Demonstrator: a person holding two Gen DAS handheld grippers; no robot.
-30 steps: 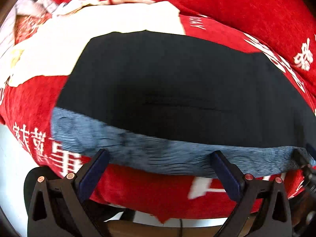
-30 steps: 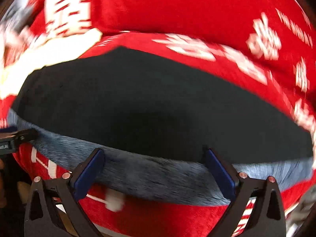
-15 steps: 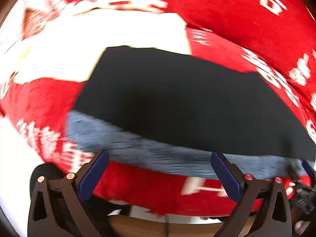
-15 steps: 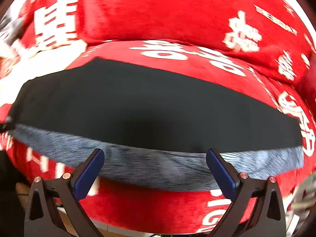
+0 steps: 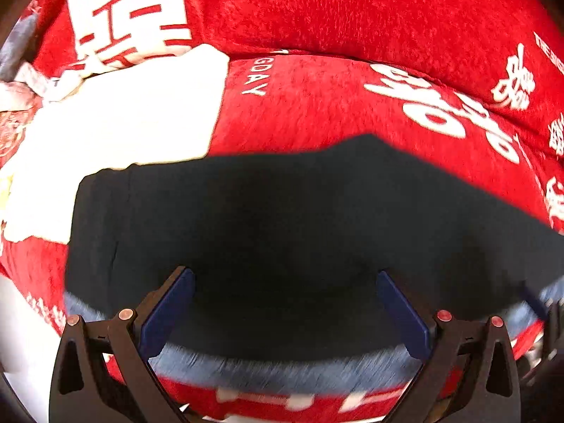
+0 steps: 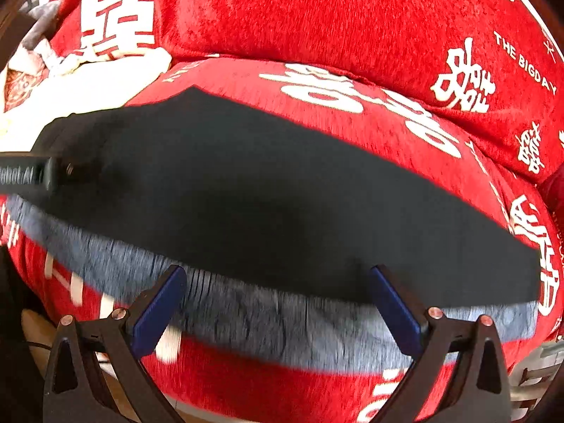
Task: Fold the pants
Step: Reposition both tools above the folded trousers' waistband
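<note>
Dark navy pants (image 5: pixel 289 218) lie flat across a red sofa seat, with a grey-blue waistband (image 5: pixel 282 370) along the near edge. My left gripper (image 5: pixel 282 303) is open, its blue pads over the near part of the pants and waistband. In the right wrist view the pants (image 6: pixel 282 194) and their waistband (image 6: pixel 264 320) fill the middle. My right gripper (image 6: pixel 275 299) is open, pads at the waistband edge. The left gripper's body (image 6: pixel 24 176) shows at the left edge of the right wrist view.
The red sofa cushion (image 5: pixel 335 112) with white characters lies under the pants; its backrest (image 6: pixel 317 17) rises behind. A white cloth (image 5: pixel 123 112) lies at the far left of the seat, touching the pants' corner. The sofa's front edge (image 6: pixel 264 387) drops just below the waistband.
Both grippers have moved forward over the pants; the waistband, earlier ahead of the pads, now lies between them. Both stay open.
</note>
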